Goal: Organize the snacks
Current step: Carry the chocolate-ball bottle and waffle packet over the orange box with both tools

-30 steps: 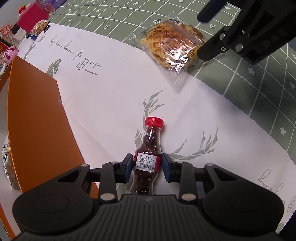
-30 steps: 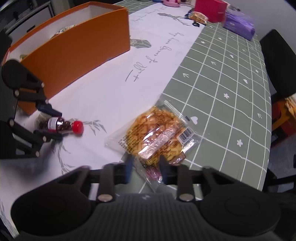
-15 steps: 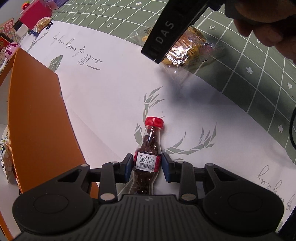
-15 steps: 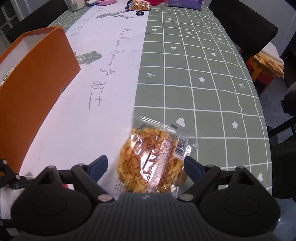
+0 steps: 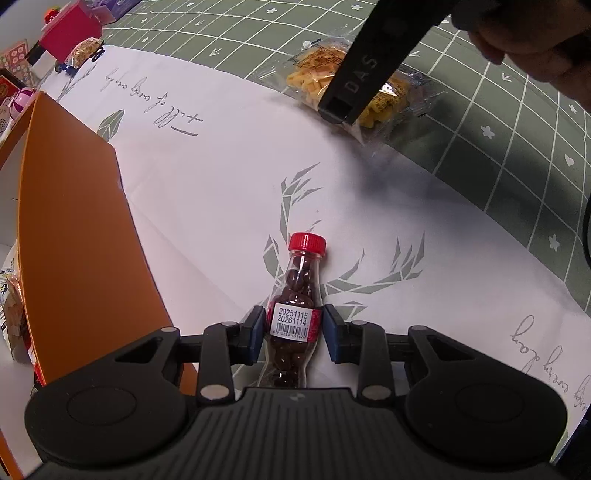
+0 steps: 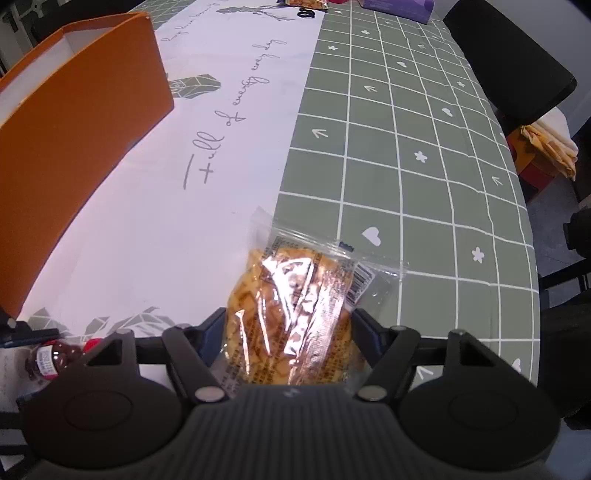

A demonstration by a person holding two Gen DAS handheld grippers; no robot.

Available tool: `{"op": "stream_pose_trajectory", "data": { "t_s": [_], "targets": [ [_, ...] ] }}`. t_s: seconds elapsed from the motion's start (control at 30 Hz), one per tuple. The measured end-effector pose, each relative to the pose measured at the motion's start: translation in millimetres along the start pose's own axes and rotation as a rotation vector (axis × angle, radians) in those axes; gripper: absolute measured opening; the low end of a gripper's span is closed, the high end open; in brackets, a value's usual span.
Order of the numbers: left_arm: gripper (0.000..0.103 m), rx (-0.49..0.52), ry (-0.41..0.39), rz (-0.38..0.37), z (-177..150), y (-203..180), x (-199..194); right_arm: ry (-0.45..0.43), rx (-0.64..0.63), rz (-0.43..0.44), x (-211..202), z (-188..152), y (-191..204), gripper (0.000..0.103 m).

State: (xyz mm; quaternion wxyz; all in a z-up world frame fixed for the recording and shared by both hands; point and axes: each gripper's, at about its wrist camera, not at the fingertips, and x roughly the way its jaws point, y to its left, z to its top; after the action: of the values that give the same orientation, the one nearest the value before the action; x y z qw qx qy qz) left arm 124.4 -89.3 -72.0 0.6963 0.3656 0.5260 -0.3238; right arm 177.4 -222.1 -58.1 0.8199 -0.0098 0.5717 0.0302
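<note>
My left gripper (image 5: 293,334) is shut on a small clear bottle (image 5: 295,306) of chocolate beans with a red cap, which lies on the white table runner. The bottle also shows in the right wrist view (image 6: 51,360). My right gripper (image 6: 290,332) has its pads on both sides of a clear packet of waffle snack (image 6: 291,314) lying at the runner's edge. The packet shows in the left wrist view (image 5: 354,86), partly hidden by the right gripper's black finger (image 5: 365,70). An orange box (image 5: 74,236) stands to the left of the bottle.
The orange box (image 6: 74,122) is open-topped and holds snack packets (image 5: 11,306). At the table's far end are a red box (image 5: 68,33), a purple box (image 6: 399,5) and a small snack packet (image 5: 85,53). A black chair (image 6: 509,70) stands beside the green checked tablecloth (image 6: 406,155).
My right gripper swung round over the waffle packet, opened wide, then closed in on its sides. My left gripper has kept its hold on the bottle in place.
</note>
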Motion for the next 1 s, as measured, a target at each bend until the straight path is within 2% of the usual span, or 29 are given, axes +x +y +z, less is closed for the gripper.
{"op": "stream_pose_trajectory", "data": {
  "t_s": [0.1, 0.3, 0.6, 0.8, 1.0],
  "targets": [
    [0.037, 0.001, 0.001, 0.003, -3, -2, -1, 0.004, -0.005, 0.045, -12, -8, 0, 0.062],
    [0.037, 0.011, -0.012, 0.007, -10, -9, -14, 0.004, -0.052, 0.087, -35, -25, 8, 0.061],
    [0.037, -0.01, -0.086, 0.018, -22, -5, -61, -0.065, -0.127, 0.132, -93, -35, 36, 0.061],
    [0.037, -0.045, -0.13, 0.044, -40, 8, -100, -0.117, -0.178, 0.166, -129, -30, 62, 0.061],
    [0.037, -0.085, -0.176, 0.084, -57, 30, -142, -0.185, -0.227, 0.2, -167, -11, 95, 0.061]
  ]
}}
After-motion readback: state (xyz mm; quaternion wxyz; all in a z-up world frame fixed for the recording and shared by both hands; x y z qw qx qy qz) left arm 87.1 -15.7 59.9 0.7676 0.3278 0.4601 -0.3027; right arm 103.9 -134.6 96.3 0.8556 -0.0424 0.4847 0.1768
